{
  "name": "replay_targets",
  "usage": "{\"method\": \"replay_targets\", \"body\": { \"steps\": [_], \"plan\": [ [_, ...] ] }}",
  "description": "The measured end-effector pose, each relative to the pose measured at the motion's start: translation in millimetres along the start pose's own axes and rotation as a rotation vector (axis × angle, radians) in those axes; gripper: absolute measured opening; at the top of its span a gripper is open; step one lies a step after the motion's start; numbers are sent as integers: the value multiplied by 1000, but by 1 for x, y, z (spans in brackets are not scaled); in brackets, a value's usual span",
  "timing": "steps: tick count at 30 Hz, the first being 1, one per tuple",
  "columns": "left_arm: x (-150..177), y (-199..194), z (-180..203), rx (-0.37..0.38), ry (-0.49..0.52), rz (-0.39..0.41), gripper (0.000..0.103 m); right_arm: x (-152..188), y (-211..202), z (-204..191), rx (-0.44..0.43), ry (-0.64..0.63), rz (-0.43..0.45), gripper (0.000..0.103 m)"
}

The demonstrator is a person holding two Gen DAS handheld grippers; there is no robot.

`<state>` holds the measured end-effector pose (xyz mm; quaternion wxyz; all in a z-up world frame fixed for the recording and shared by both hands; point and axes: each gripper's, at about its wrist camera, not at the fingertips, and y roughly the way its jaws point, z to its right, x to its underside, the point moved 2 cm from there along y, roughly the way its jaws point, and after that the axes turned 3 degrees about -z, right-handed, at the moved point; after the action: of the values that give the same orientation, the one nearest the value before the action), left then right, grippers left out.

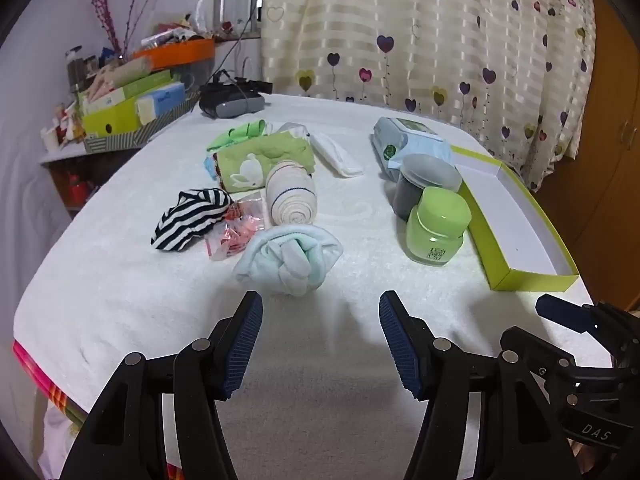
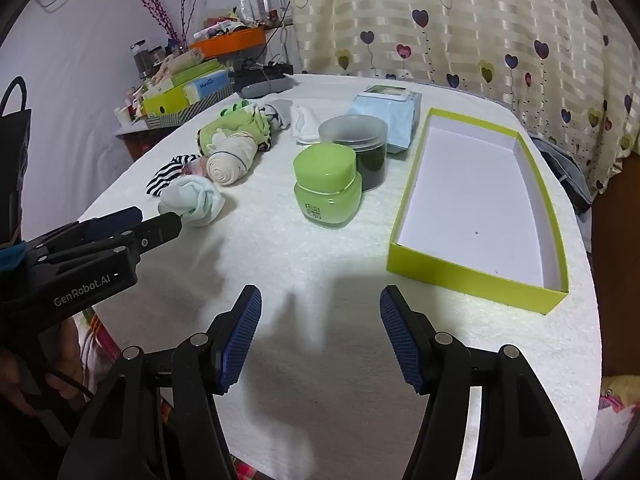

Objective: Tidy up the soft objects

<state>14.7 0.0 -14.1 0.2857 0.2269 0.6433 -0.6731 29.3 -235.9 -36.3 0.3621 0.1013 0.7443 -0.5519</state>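
- The left gripper [image 1: 320, 336] hovers low over the white towel-covered table [image 1: 120, 280], its jaws spread wide with nothing between them.
- The right gripper [image 2: 320, 332] hovers the same way, jaws apart and empty, over bare towel.
- The nearest soft thing is the pale blue rolled cloth [image 1: 290, 258]. It lies just ahead of the left jaws and slightly toward their left finger, close but not touching.
- Seen from the right wrist, the same pale blue rolled cloth [image 2: 192, 200] sits well off to the left of the right jaws, with the left gripper's tip right at its near edge.
- So the left hand is clearly the nearer one for this bundle; a short forward push would likely bring it between the jaws.
- The bundle is a knotted lump, a little wider across the jaws than along them, so its long axis is hard to call.
- Beyond it, straight ahead of the left jaws, lies the cream rolled sock [image 1: 290, 196], its long axis running away from the jaws, spiral end toward them.
- To the left of that are the striped cloth [image 1: 192, 218] and a green rabbit cloth [image 1: 260, 164].
- The open green box [image 2: 476, 208] stands ahead and to the right of the right jaws, empty, a probable destination.
- The green jar [image 2: 326, 188] and dark jar [image 2: 360, 152] stand between the box and the soft things, and I'd steer around them.
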Motion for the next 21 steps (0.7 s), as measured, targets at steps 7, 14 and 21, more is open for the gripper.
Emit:
{"method": "replay_targets", "body": {
  "steps": [7, 14, 21],
  "plan": [
    [2, 3, 2, -15, -1, 1, 61, -1, -1, -3, -4, -2, -1, 63],
    [4, -1, -9, -22, -11, 11, 61, -1, 0, -5, 1, -7, -1, 63],
    [3, -2, -12, -24, -10, 8, 61, -2, -1, -4, 2, -10, -3, 63]
  ]
}}
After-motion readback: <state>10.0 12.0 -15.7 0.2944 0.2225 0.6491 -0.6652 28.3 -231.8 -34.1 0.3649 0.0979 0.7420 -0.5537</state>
